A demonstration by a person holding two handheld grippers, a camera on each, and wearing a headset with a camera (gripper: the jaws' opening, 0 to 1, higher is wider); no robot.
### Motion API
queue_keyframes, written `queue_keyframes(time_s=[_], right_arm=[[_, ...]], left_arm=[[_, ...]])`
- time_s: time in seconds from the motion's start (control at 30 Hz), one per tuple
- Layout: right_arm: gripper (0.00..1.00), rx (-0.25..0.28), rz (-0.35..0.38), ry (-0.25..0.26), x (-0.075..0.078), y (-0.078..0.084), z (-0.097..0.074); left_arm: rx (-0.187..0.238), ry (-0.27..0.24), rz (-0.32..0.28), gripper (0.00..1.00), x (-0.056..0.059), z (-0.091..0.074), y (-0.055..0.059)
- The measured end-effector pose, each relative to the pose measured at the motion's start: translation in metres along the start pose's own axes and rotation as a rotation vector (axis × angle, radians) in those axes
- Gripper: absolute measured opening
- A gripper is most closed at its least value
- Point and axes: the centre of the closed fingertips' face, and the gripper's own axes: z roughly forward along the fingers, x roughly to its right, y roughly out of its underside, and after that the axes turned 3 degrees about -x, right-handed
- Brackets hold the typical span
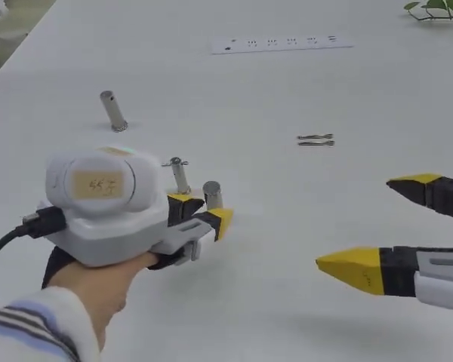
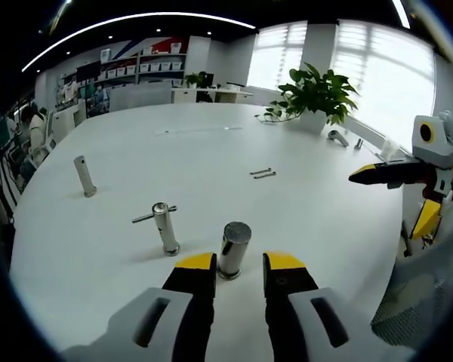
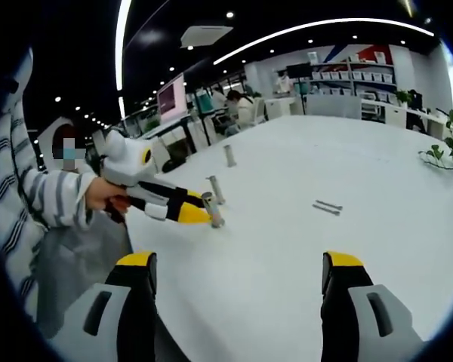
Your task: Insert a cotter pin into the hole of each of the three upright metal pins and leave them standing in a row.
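Left gripper jaws part-open flanking metal pin, label unreadable; right gripper gaping, empty.

In the head view, the left tool hid the foot of the nearest metal pin and the foot of the middle pin from us. The right tool was cut off by the right edge beyond its two jaws. The print on the white strip far across the desk was too small for us to read. The top corner clipped the plant. The loose cotter pins were too small to make out in detail.
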Motion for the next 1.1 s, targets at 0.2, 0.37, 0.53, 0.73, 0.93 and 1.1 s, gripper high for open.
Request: queue_keyframes(time_s=[0.2,0.37,0.53,0.73,0.93,1.1], right_arm=[[0.9,-0.036,-0.06,0.025,0.02,-0.004,-0.004],[0.88,-0.064,-0.124,0.04,0.038,-0.01,-0.008],[0.87,-0.104,-0.181,0.031,0.051,-0.012,-0.009],[0.86,-0.19,-0.261,-0.027,0.059,-0.007,-0.006],[0.85,-0.26,-0.338,-0.066,0.066,-0.007,0.0],[0.85,-0.303,-0.38,-0.088,0.074,-0.011,0.005]], left_arm=[[-0.023,0.054,0.044,0.34,0.003,-0.006,0.003],[-0.036,0.088,0.079,0.46,0.005,-0.014,0.005],[-0.035,0.122,0.099,0.6,0.009,-0.022,0.007],[-0.023,0.143,0.111,0.8,0.011,-0.029,0.008],[-0.006,0.165,0.084,0.95,0.01,-0.038,0.007],[-0.028,0.166,0.086,0.99,0.004,-0.045,0.013]])
